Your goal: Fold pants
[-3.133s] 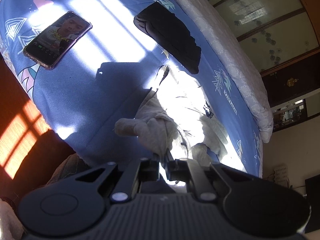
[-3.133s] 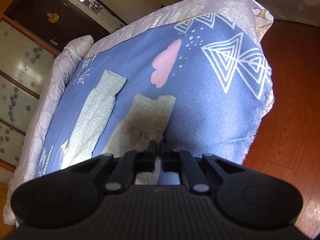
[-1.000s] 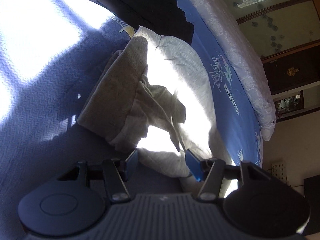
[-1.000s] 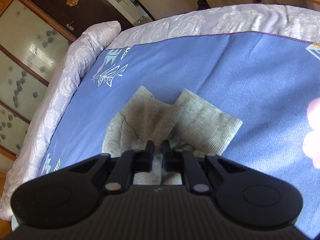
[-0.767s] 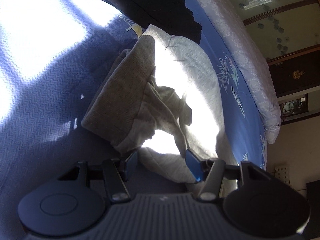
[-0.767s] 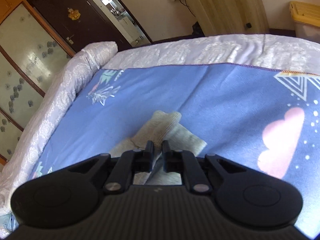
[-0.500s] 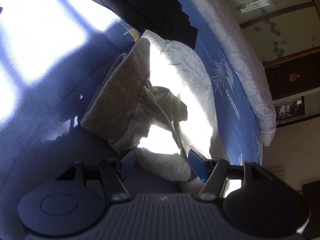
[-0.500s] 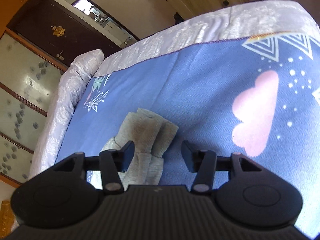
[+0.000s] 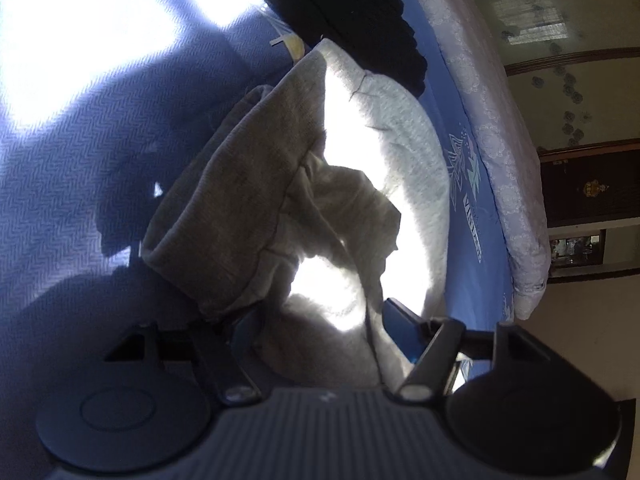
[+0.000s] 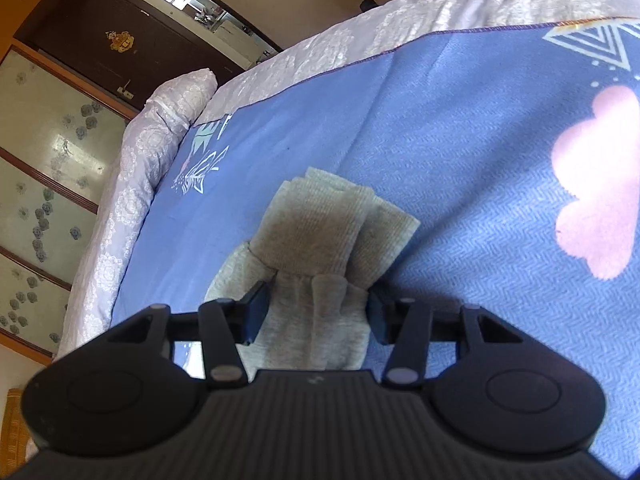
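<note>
Lying bunched on the bed, the pants are soft, light knit and will slump. Your left gripper and right gripper both stand apart, straddling cloth. Take hold at the ribbed cuffs.

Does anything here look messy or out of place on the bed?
Somewhat. The grey pants are bunched and rumpled at the waistband, and the two ribbed cuffs overlap unevenly. A dark garment lies right against the pants. Both tongs are open.
</note>
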### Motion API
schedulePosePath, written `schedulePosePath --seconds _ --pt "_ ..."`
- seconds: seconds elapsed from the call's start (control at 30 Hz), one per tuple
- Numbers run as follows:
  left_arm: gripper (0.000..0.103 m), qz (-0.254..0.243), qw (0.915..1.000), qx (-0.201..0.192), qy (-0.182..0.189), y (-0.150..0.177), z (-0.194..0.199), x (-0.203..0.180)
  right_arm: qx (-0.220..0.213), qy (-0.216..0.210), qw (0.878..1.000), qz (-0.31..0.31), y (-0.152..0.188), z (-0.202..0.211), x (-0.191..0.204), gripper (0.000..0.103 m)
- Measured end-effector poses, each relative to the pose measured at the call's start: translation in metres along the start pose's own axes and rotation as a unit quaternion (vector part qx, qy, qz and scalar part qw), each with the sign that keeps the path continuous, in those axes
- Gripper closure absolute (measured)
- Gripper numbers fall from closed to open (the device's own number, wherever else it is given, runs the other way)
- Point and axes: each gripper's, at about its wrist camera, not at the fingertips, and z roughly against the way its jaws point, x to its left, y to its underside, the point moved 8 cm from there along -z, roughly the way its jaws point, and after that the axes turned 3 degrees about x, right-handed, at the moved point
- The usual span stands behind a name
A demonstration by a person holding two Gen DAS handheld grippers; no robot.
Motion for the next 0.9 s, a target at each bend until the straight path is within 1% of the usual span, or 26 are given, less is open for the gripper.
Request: schedulePosePath --seconds 0.03,0.07,0.1,0.17,0.2,0.33,0.43,0.47,0.53,0.6,0.63,0.67,0.7,0.73,0.77,0.8,0.83,0.9 --pt "0.066 0.000 0.9999 -0.002 -0.010 0.001 -0.003 0.002 -0.002 0.012 1.000 0.004 0.000 -0.001 -0.001 0.081" --pt "0.089 0.000 0.9997 -0.004 -0.023 0.001 -0.005 0.005 0.001 0.018 1.000 0.006 0.000 -0.003 -0.002 0.081" --pt "0.095 0.005 0.9998 -0.001 -0.021 0.002 -0.006 0.007 0.001 0.019 1.000 0.003 -0.001 -0.003 -0.004 0.084" --pt "0.096 0.024 0.9997 -0.005 -0.007 0.000 0.001 0.013 -0.001 0.021 1.000 0.004 -0.002 0.000 -0.005 0.085" --pt "0.096 0.023 0.9996 -0.011 -0.006 -0.001 0.008 0.014 -0.002 0.024 1.000 0.008 -0.002 0.001 -0.005 0.085" --pt "0.096 -0.001 0.9994 -0.034 0.000 -0.007 0.052 0.004 -0.014 0.028 0.999 0.013 -0.004 0.010 0.000 0.086" --pt "0.096 -0.027 0.9990 -0.036 -0.005 -0.005 0.083 -0.006 -0.033 0.008 0.999 0.015 -0.008 0.026 0.007 0.087" --pt "0.096 -0.040 0.9985 -0.037 -0.013 -0.002 0.090 -0.006 -0.040 0.002 0.999 0.018 -0.008 0.033 0.008 0.087" --pt "0.096 -0.050 0.9975 -0.035 -0.036 0.003 0.092 -0.001 -0.050 0.004 0.998 0.032 -0.006 0.041 0.008 0.087" --pt "0.096 -0.051 0.9973 -0.022 -0.049 0.001 0.083 0.013 -0.042 0.029 0.998 0.046 -0.003 0.036 0.000 0.087" --pt "0.091 -0.044 0.9974 -0.006 -0.057 0.001 0.073 0.025 -0.028 0.050 0.997 0.046 -0.001 0.029 -0.006 0.087" --pt "0.082 -0.029 0.9974 0.006 -0.066 0.002 0.064 0.034 -0.014 0.070 0.997 0.040 0.001 0.021 -0.013 0.087" --pt "0.078 -0.013 0.9972 0.013 -0.073 0.004 0.058 0.041 -0.005 0.079 0.996 0.033 0.003 0.016 -0.016 0.087" --pt "0.075 -0.008 0.9971 0.013 -0.074 0.007 0.057 0.042 -0.007 0.082 0.996 0.034 0.002 0.017 -0.015 0.087" --pt "0.076 -0.019 0.9971 0.012 -0.072 0.010 0.058 0.037 -0.009 0.087 0.995 0.042 0.001 0.021 -0.009 0.087" --pt "0.076 -0.036 0.9967 0.008 -0.073 0.013 0.062 0.031 -0.014 0.083 0.995 0.055 0.001 0.026 0.000 0.087" --pt "0.076 -0.053 0.9960 0.004 -0.073 0.015 0.068 0.024 -0.024 0.071 0.994 0.079 0.000 0.034 0.014 0.087" --pt "0.076 -0.076 0.9954 -0.006 -0.058 0.018 0.085 0.013 -0.040 0.044 0.991 0.123 0.001 0.052 0.042 0.087"
